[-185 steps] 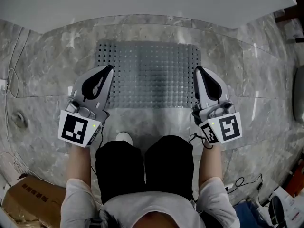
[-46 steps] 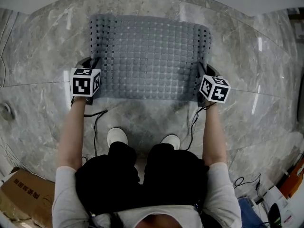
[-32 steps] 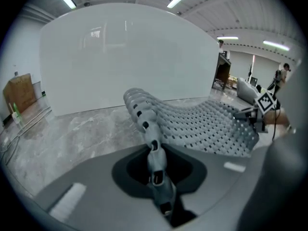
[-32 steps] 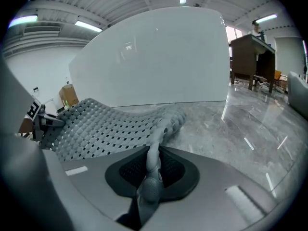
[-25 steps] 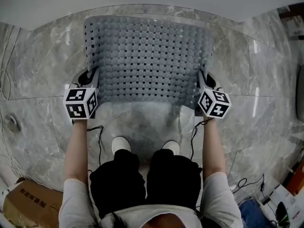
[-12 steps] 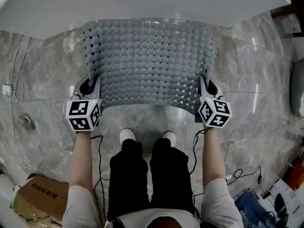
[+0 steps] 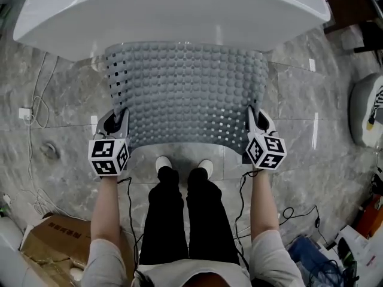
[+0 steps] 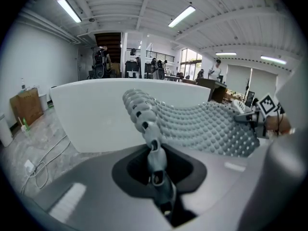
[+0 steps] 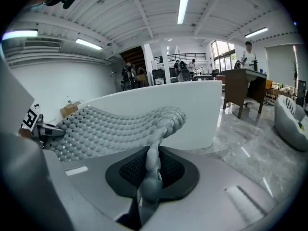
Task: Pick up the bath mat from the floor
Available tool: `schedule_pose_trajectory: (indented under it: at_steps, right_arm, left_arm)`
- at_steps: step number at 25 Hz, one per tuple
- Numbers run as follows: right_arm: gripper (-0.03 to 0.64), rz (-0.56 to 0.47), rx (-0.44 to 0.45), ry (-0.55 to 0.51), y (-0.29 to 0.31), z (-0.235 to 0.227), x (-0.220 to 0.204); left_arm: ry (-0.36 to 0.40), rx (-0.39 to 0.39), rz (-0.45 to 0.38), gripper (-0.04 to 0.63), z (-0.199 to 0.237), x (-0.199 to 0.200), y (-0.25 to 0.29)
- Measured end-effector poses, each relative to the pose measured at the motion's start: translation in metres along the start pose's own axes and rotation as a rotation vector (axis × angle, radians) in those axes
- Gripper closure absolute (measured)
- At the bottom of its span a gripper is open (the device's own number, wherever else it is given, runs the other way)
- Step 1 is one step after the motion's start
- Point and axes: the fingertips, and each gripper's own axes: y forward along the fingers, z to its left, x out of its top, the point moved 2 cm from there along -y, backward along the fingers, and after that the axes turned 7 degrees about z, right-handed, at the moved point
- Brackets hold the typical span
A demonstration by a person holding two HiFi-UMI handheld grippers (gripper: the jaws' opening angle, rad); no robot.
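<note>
The grey studded bath mat [image 7: 187,94] hangs in the air, stretched between both grippers above the floor, its far edge near the white bathtub [image 7: 167,11]. My left gripper [image 7: 117,123] is shut on the mat's near left corner [image 8: 153,153]. My right gripper [image 7: 256,122] is shut on the near right corner [image 9: 150,174]. In the left gripper view the mat [image 8: 202,124] runs off to the right toward the other gripper [image 8: 255,115]. In the right gripper view the mat [image 9: 115,126] sags leftward.
The person's black-trousered legs and white shoes [image 7: 163,163] stand under the mat on the grey marble floor [image 7: 311,112]. A cardboard box [image 7: 48,250] sits at the lower left, cables [image 7: 36,109] at the left, a grey seat [image 7: 366,109] at the right.
The mat has been lifted off the floor and raised with both grippers; the person has stood up straighter and the bathtub now fills more of the head view's top.
</note>
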Motion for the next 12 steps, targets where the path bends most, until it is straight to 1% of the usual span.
schedule_pose_trajectory:
  at_steps: [7,12]
  right_arm:
    - [0.578,-0.033,0.006,0.006,-0.09,0.035,0.086]
    - [0.578,-0.051,0.009,0.0,-0.151,0.055,0.136]
  left_arm:
    - [-0.012,0.002,-0.036,0.549,0.005,0.075,-0.103]
    - [-0.011,-0.007,-0.063,0.548,0.003,0.118,-0.168]
